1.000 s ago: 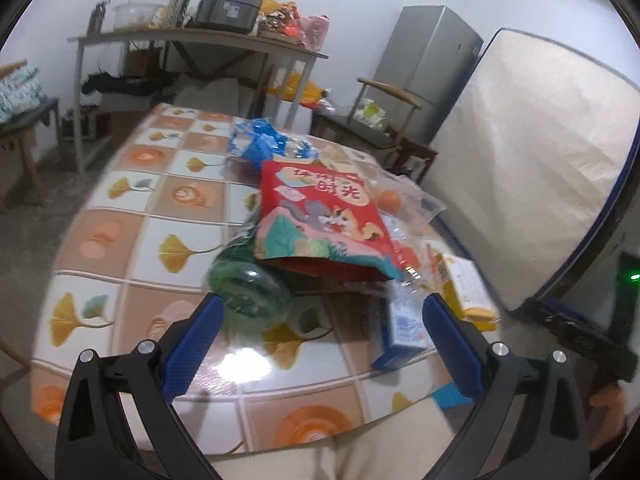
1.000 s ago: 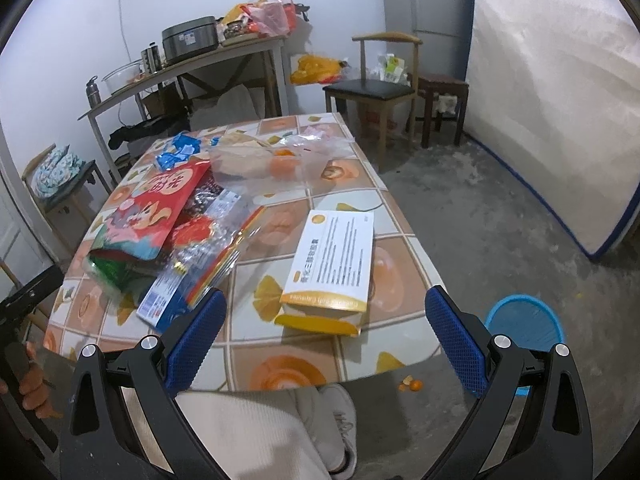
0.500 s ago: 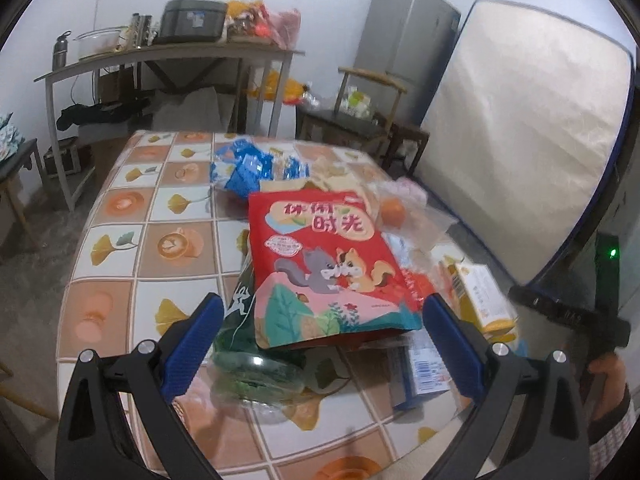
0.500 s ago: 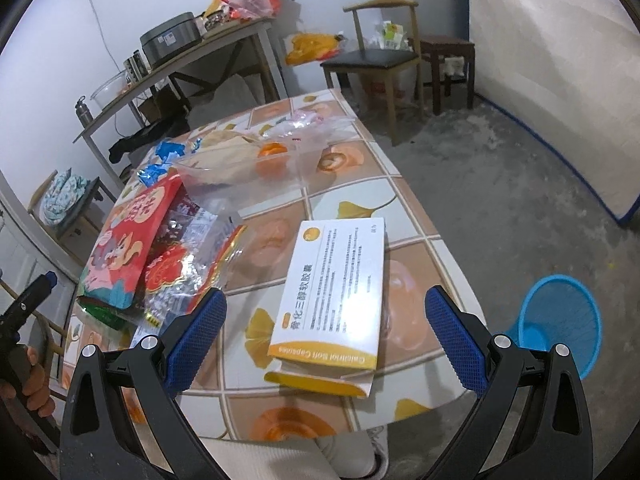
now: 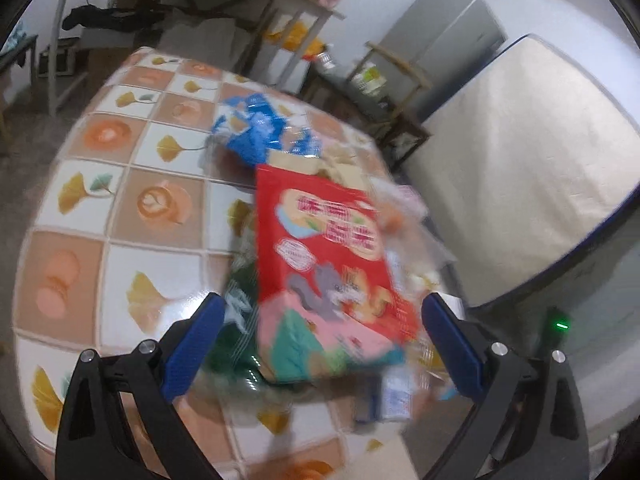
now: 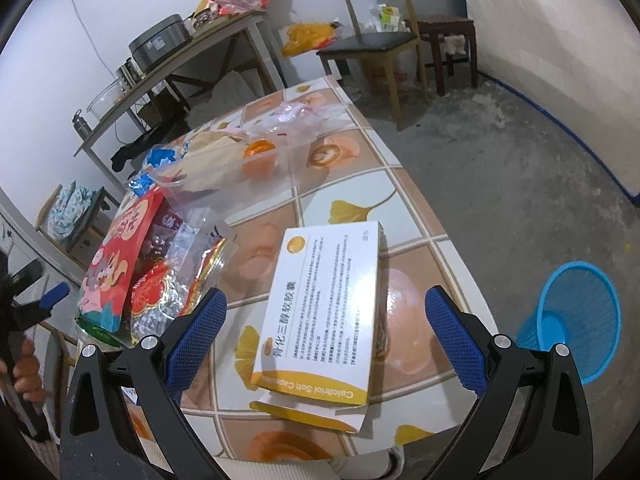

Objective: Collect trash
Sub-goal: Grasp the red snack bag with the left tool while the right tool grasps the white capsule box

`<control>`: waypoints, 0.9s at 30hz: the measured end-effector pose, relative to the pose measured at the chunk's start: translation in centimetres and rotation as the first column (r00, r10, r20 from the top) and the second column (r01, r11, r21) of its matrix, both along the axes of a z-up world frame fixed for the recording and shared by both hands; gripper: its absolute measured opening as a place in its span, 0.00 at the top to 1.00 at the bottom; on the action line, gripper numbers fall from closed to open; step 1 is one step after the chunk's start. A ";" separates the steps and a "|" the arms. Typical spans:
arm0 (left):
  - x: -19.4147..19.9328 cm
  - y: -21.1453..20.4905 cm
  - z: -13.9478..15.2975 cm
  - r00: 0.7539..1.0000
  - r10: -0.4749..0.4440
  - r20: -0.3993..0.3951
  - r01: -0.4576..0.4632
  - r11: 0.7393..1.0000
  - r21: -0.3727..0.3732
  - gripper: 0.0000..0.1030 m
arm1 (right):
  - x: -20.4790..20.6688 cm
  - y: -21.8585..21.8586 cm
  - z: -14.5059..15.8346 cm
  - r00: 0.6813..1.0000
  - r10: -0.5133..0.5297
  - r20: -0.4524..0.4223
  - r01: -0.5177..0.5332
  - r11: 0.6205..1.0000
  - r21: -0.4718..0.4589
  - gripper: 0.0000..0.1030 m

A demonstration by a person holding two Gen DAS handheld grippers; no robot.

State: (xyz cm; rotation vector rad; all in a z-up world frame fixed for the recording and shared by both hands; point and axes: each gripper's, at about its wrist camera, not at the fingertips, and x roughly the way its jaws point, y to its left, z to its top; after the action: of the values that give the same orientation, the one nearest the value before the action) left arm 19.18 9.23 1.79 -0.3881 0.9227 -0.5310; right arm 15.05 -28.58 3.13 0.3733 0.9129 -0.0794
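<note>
Left gripper (image 5: 320, 320): jaws wide apart, nothing between the pads, hovering over the tiled table (image 5: 152, 208). Red snack bag (image 5: 328, 264) sits dead ahead, its near end lying between the two fingers in view and overlapping a green wrapper (image 5: 236, 332) by the left finger. Blue packets (image 5: 260, 136) lie beyond the bag. A small white-and-blue carton (image 5: 396, 396) lies near the right finger, though the frame is motion-blurred so it's hard to be sure what it is.

Right gripper (image 6: 326, 328): jaws also spread, holding nothing. White-and-yellow medicine box (image 6: 328, 304) lies flat on the table directly between the fingers, with a loose yellow-edged flap under its near end. Left of the left finger: crinkled clear wrappers (image 6: 176, 280), with the red bag further left. Ahead: clear plastic tray (image 6: 228, 172) with an orange piece in it. Blue mesh basket (image 6: 572, 320) stands on the floor, right of the right finger, off the table edge.
</note>
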 end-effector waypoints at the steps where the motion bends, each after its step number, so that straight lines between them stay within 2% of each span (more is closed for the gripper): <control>1: -1.2 0.1 0.2 1.000 -0.019 0.017 0.019 0.999 -0.036 0.08 | -0.1 -0.1 0.0 1.000 -0.002 -0.001 0.002 1.000 0.004 0.07; 4: -4.2 0.2 -0.1 0.999 -0.045 0.031 0.049 0.988 -0.144 0.13 | -0.4 -0.4 0.1 1.000 -0.006 0.006 0.006 1.000 0.010 0.07; 7: -6.0 -0.4 -1.6 0.999 -0.035 -0.002 0.033 0.971 -0.237 0.18 | -0.7 -0.6 0.2 1.000 -0.018 0.013 0.017 1.000 0.020 0.07; 9: -6.4 -0.9 -2.9 0.999 -0.027 -0.046 0.013 0.959 -0.284 0.20 | -0.9 -0.6 0.2 1.000 -0.024 0.016 0.024 0.999 0.032 0.07; 11: -6.0 -1.5 -4.7 0.991 -0.016 -0.130 -0.033 0.928 -0.371 0.21 | -1.1 -0.6 0.3 0.999 -0.027 0.020 0.026 0.999 0.041 0.07; 14: -5.4 -2.2 -6.1 0.979 0.002 -0.206 -0.095 0.892 -0.442 0.24 | -1.6 -0.6 0.5 0.999 -0.032 0.029 0.030 0.999 0.044 0.07; 18: -4.5 -3.0 -6.8 0.967 0.039 -0.252 -0.148 0.890 -0.431 0.29 | -2.0 -0.9 0.6 0.998 -0.049 0.039 0.047 0.997 0.053 0.07; 23: -3.7 -2.3 -7.3 0.944 0.144 -0.297 -0.270 0.855 -0.443 0.30 | -1.9 -1.0 0.1 0.998 -0.057 0.031 0.055 0.996 0.064 0.07; 27: -3.3 -1.9 -7.8 0.923 0.198 -0.330 -0.334 0.838 -0.432 0.33 | -1.7 -1.1 -0.1 0.998 -0.060 0.029 0.057 0.996 0.069 0.07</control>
State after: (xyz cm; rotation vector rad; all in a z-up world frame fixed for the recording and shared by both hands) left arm 15.91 7.34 -6.06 -1.0556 0.9738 -0.4483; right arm 13.33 -29.65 3.02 0.4639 0.8753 -0.0959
